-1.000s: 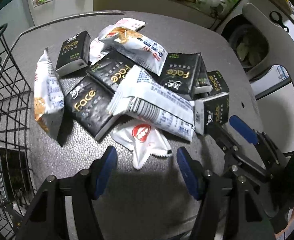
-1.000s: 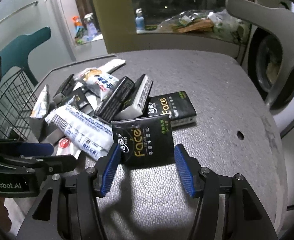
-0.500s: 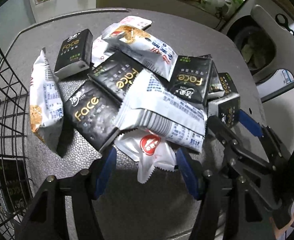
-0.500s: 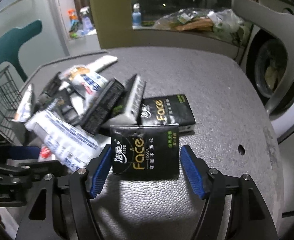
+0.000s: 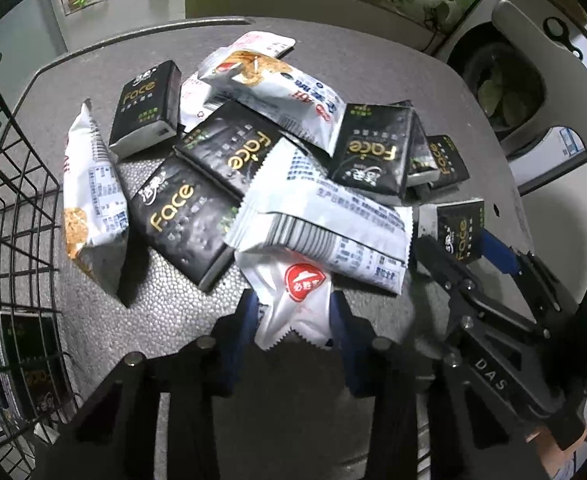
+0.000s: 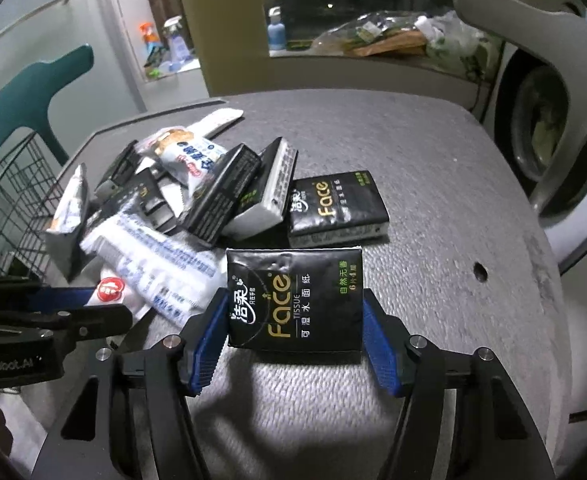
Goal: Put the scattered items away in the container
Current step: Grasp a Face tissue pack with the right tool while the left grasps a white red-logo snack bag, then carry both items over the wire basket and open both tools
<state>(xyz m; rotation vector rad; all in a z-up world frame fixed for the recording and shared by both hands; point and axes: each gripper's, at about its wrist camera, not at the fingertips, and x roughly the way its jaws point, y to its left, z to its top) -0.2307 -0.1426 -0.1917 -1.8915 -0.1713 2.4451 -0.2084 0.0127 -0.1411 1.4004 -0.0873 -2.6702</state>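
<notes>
Glossy plastic tissue packs [image 6: 293, 300], pebbled tabletop [image 6: 433, 184]

Bare counter [image 6: 433, 168] lies open from twelve round to three o'clock of the right gripper [image 6: 295, 334], nothing standing there. At nine to eleven the heaped packets [image 6: 165, 216] block the way, with the left gripper [image 6: 59, 312] just beside them and the wire basket [image 5: 9, 216] walling its nine o'clock edge.

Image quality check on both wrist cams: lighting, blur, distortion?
Left wrist view: dim, strong fisheye vignette, table edge bowed, white sachet between the closing left gripper fingers slightly glary. Right wrist view: sharper, black tissue pack print legible, hard shadow beneath it, background window dark.
</notes>
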